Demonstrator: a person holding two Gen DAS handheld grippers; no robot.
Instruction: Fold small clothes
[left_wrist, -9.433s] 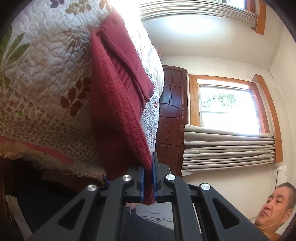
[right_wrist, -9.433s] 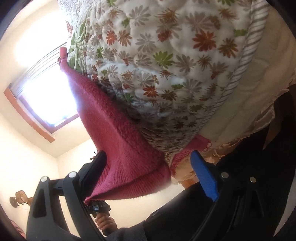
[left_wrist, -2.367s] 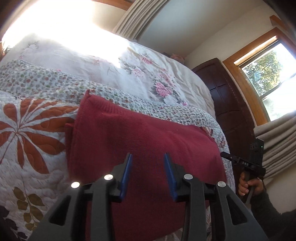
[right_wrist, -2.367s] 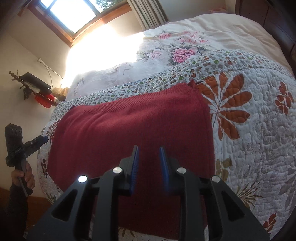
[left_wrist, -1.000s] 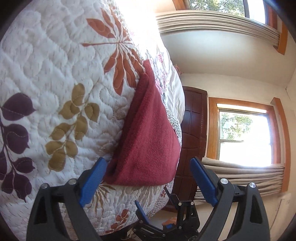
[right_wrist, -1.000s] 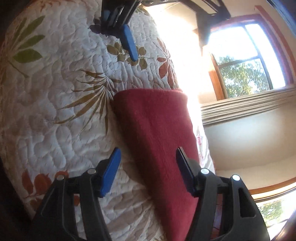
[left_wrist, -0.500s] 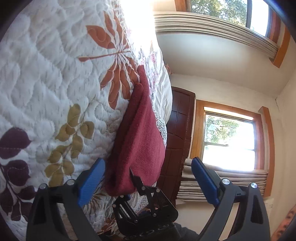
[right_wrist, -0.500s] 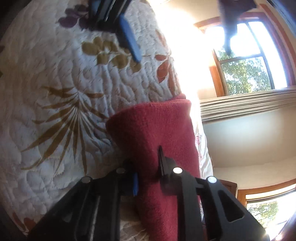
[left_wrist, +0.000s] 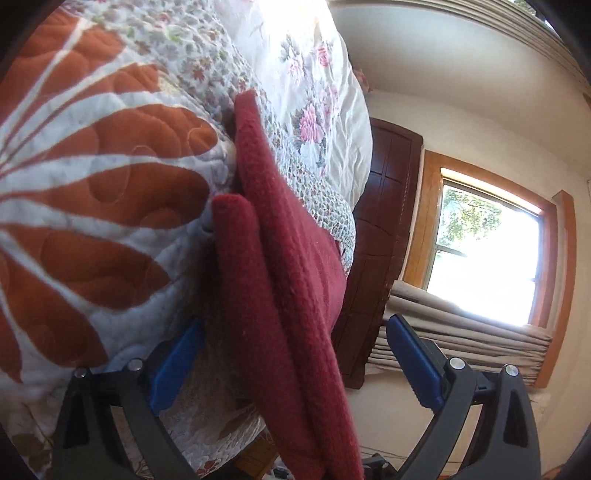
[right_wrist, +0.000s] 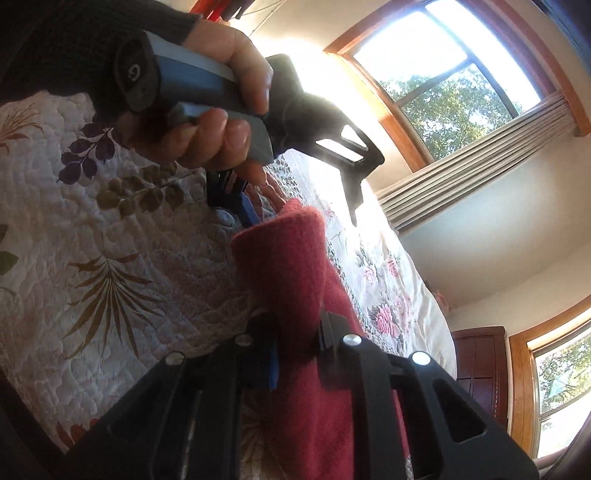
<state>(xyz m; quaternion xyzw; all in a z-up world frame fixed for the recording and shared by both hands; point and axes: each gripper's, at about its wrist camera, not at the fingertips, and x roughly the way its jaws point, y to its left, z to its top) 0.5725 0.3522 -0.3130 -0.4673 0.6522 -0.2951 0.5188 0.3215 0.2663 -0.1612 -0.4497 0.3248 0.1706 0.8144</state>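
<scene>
Sunlit quilted bedspread carries a soft, thick red knit sweater. Right gripper pinches its folded edge; left gripper straddles it, spread wide.

Left hand-held gripper agape, right clamped

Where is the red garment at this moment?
The red garment lies folded on the floral quilt. In the right wrist view the right tongs are clamped on its near edge; in the left wrist view it runs between the open left tongs.
</scene>
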